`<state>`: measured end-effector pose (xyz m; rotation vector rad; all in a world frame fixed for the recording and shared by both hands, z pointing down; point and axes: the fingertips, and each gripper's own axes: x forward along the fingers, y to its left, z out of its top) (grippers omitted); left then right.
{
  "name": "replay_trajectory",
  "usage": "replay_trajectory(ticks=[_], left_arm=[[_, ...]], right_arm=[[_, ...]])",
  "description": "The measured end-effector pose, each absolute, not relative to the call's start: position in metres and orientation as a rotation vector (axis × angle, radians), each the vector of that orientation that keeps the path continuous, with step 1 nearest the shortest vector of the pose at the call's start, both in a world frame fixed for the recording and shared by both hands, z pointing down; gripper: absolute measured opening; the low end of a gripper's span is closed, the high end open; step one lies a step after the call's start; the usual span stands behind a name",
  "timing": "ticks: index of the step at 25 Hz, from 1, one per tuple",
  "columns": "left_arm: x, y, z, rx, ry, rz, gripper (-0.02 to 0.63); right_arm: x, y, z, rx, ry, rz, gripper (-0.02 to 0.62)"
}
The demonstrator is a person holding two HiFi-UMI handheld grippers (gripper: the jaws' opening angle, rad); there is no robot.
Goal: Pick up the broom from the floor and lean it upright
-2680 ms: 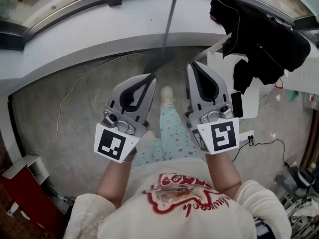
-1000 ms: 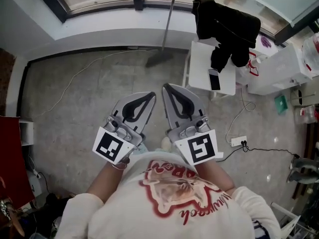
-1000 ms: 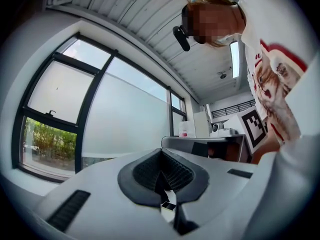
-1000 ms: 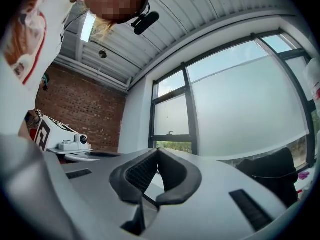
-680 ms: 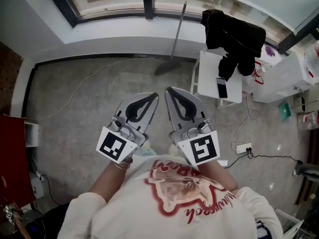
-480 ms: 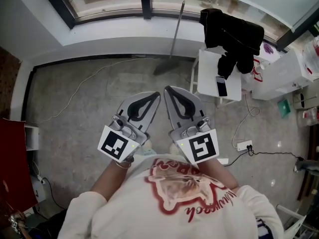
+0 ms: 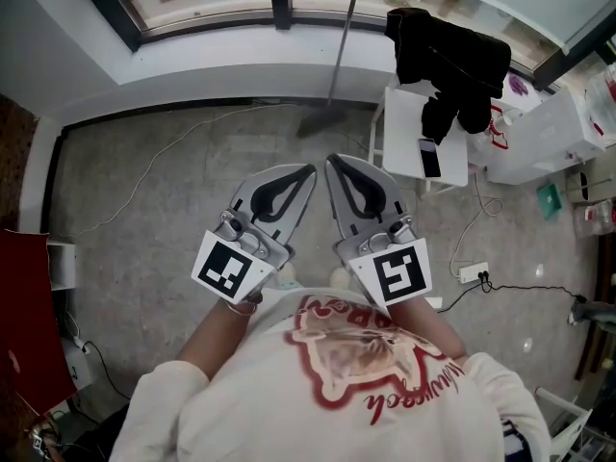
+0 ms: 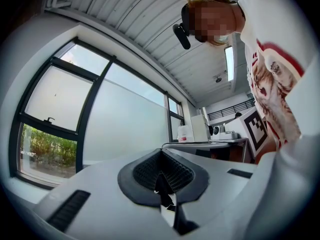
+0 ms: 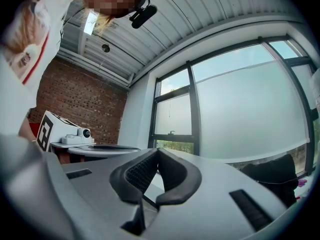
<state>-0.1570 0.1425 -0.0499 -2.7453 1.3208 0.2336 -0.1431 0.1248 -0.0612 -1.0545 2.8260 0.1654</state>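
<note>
The broom (image 7: 339, 54) stands upright, its thin handle leaning on the window ledge and its dark head (image 7: 310, 126) on the concrete floor. No gripper touches it. My left gripper (image 7: 307, 171) and right gripper (image 7: 333, 162) are held side by side close to the person's chest, well back from the broom, tips nearly meeting. Both are shut with nothing between the pads. The left gripper view shows its closed jaws (image 8: 161, 153) aimed at the window, and the right gripper view likewise shows shut jaws (image 9: 155, 153).
A small white table (image 7: 404, 157) with a phone (image 7: 429, 158) stands right of the broom, black clothing (image 7: 448, 41) draped above it. A power strip (image 7: 471, 274) and cables lie at the right. A red box (image 7: 21, 301) is at the left.
The person has stepped back from the broom, which stays leaning at the window. Both grippers stay shut and empty, shifted slightly right and up in the picture.
</note>
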Motion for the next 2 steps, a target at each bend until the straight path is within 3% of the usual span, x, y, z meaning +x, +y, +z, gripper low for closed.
replay_trajectory(ticks=[2], left_arm=[[-0.1567, 0.1428, -0.0498, -2.746, 1.318, 0.238, 0.014]], right_arm=[[-0.1435, 0.1259, -0.0604, -1.051, 2.828, 0.173, 0.025]])
